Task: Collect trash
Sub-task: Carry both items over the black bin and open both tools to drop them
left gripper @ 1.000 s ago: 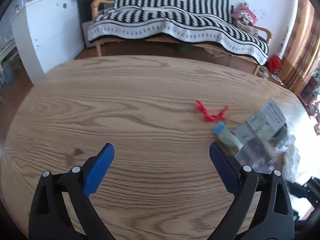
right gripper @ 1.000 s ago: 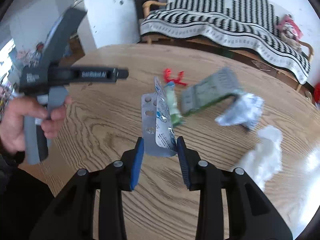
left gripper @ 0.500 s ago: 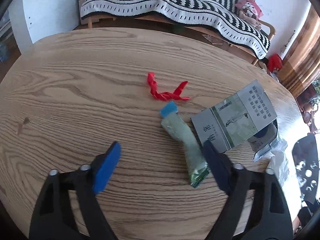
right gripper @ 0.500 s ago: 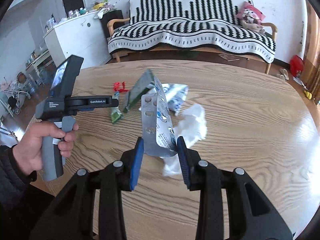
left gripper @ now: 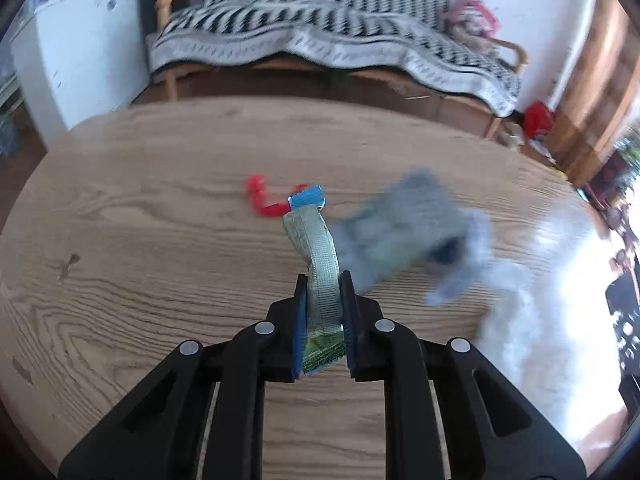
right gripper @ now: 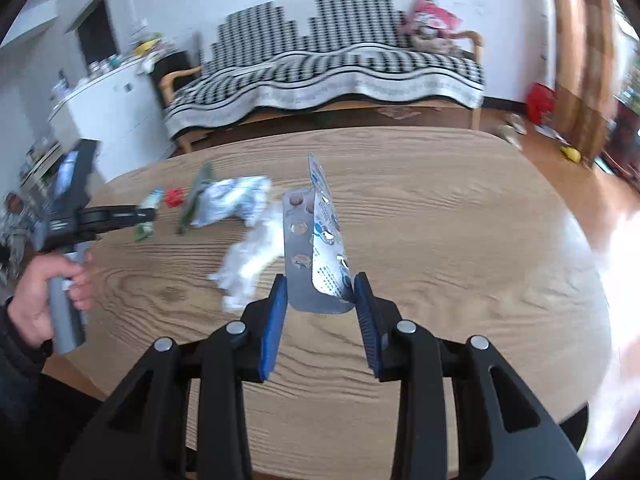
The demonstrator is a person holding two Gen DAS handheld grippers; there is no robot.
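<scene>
Layout: trash on bench, sofa behind.

Left gripper [left gripper: 323, 312] holds sachet [left gripper: 320, 256] between its fingers, above bench [left gripper: 160, 240]; twist tie [left gripper: 264, 202] lies on bench just behind sachet, box [left gripper: 404, 228] to its right. Right gripper [right gripper: 320, 312] holds blister pack [right gripper: 316, 240]; tissue [right gripper: 252, 256] lies left of it, crumpled wrapper [right gripper: 232, 200] farther back-left. Sofa [right gripper: 328, 68] stands behind bench.

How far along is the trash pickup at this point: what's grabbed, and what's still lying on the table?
No bin is in view, so nothing shows as disposed of. In hand: the left gripper is shut on a green sachet, and the right gripper holds an empty pill strip. Left on the table: a red scrap, a flattened box, a crumpled wrapper and a white tissue.
</scene>
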